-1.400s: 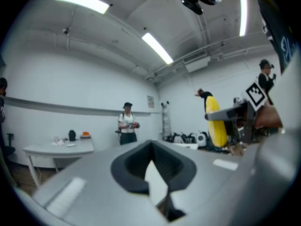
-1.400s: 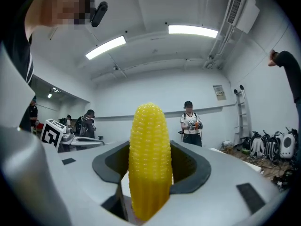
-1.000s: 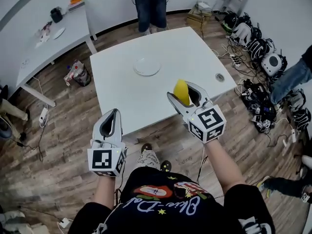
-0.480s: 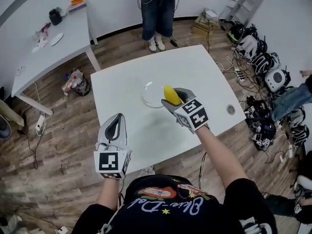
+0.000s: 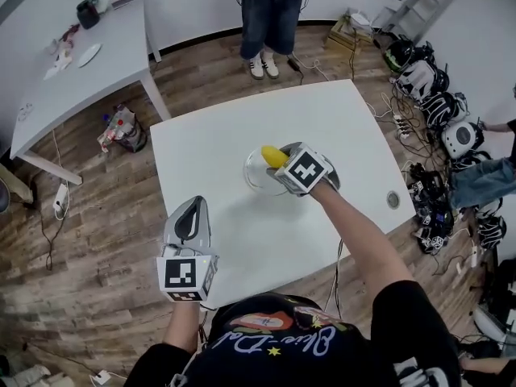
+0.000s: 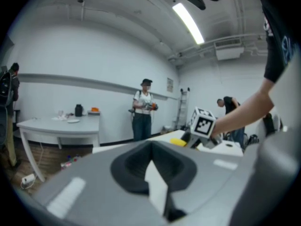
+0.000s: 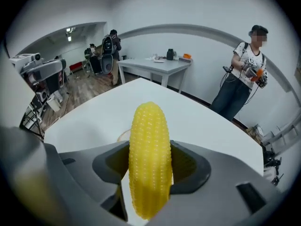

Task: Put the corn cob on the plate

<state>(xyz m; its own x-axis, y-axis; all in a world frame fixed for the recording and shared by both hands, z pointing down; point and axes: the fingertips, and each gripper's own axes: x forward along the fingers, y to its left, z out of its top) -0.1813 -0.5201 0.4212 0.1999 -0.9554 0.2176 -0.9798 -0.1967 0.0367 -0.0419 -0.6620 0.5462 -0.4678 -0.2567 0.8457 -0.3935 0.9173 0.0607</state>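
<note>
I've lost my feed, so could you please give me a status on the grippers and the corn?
Right gripper shut on corn cob, over the plate. Left gripper shut, empty. Nothing in the way.

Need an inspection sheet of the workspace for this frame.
Surface: white table, grommet hole near the right edge.
Job's things: corn cob held over the clear plate, not released.
Clutter: nothing seen on the table.
Grippers: right tool shut on corn cob; left tool shut, empty, by the table's near-left edge.
Cables: loose cables on the floor at right.
Surroundings: second table, standing person, helmet-like gear.
</note>
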